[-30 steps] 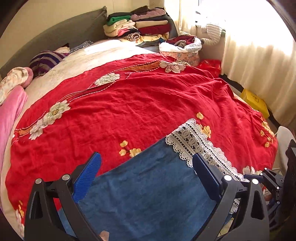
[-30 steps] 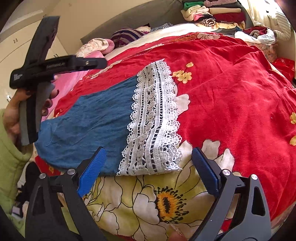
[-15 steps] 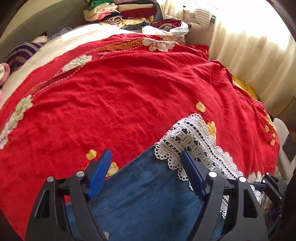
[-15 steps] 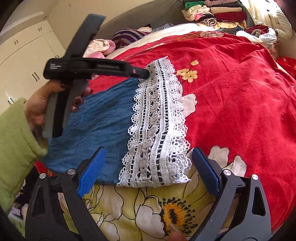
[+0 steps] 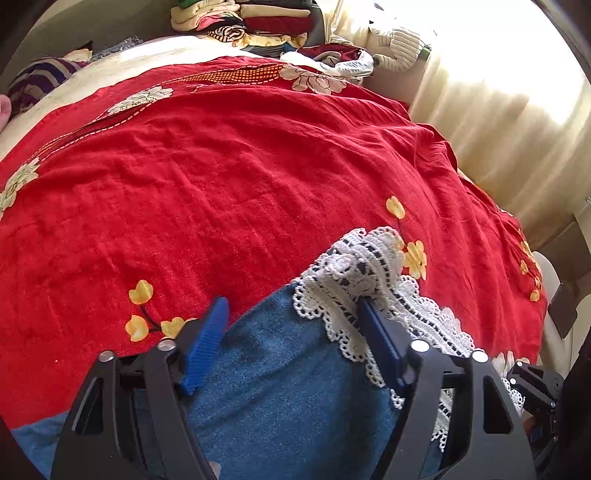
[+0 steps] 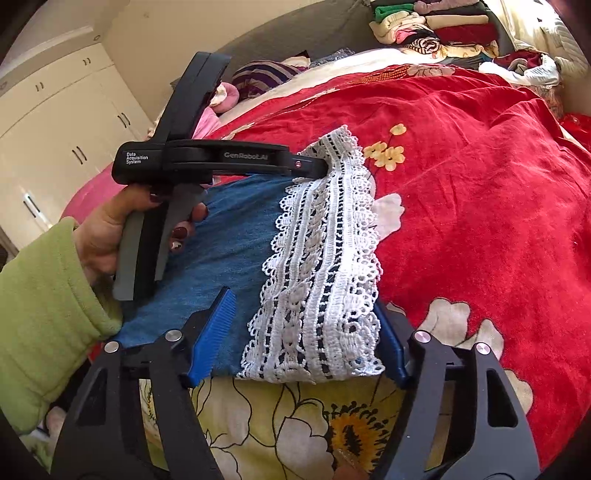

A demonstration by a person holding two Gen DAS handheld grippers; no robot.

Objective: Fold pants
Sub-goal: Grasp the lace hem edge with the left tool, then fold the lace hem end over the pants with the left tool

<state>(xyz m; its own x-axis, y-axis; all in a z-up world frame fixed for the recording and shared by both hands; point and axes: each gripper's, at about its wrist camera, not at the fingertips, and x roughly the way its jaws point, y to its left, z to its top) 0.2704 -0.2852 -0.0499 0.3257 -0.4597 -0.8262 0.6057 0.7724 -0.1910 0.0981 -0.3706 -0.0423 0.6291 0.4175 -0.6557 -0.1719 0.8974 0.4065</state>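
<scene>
The left gripper [image 5: 291,325] and right gripper [image 6: 306,332] straddle the pants [image 6: 236,236] at their lace hem [image 6: 321,258], fingers wide, far and near corners; likely to lift both together for a fold across the bed [image 6: 461,177].

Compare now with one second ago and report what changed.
Both grippers advanced onto the pants' lace hem: the left gripper to its far corner, lifting it slightly, the right gripper to its near corner. Both remain open. The pants and red bedspread stayed put.

Pants [image 6: 229,258] lie on blanket [image 6: 480,184] at bed's near edge, lace hem [image 6: 325,280] to the right, clothes pile [image 5: 258,22] far behind by headboard, curtain [image 5: 498,122] right of bed.
</scene>
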